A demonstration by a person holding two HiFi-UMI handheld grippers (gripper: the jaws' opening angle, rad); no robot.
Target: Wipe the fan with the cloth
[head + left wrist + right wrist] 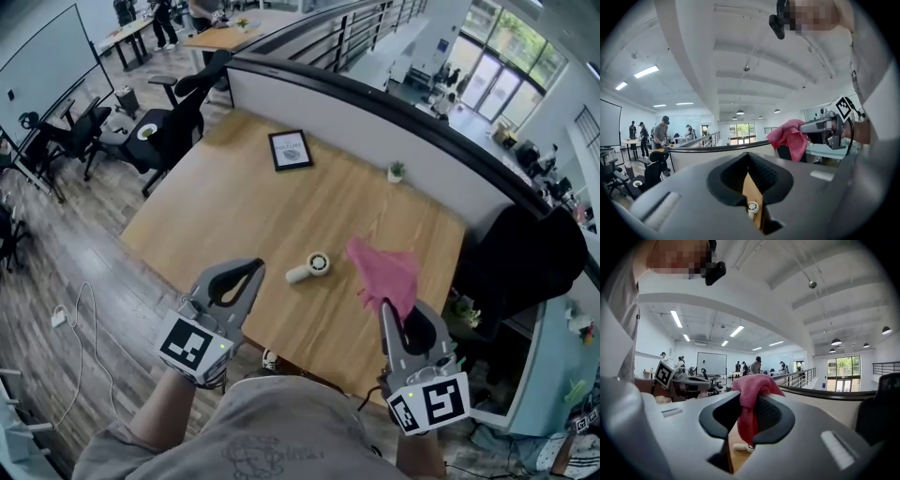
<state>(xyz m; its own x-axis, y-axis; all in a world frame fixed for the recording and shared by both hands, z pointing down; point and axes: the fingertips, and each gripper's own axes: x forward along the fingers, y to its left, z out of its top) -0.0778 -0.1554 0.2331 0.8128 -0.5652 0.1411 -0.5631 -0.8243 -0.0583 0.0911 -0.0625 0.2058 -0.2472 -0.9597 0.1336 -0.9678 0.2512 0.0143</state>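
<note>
Right gripper jaws pinch the crumpled pink cloth, left gripper jaws are closed on nothing; wiping the small white handheld fan looks next.

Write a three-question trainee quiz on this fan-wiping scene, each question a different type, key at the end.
1. True or false: the left tongs hold the pink cloth.
2. What stands by the partition? A) potted plant B) mug C) laptop
3. Fill in: the white fan lies on the wooden ____.
Key: 1 false, the right tongs grip it; 2 A; 3 table.
</note>
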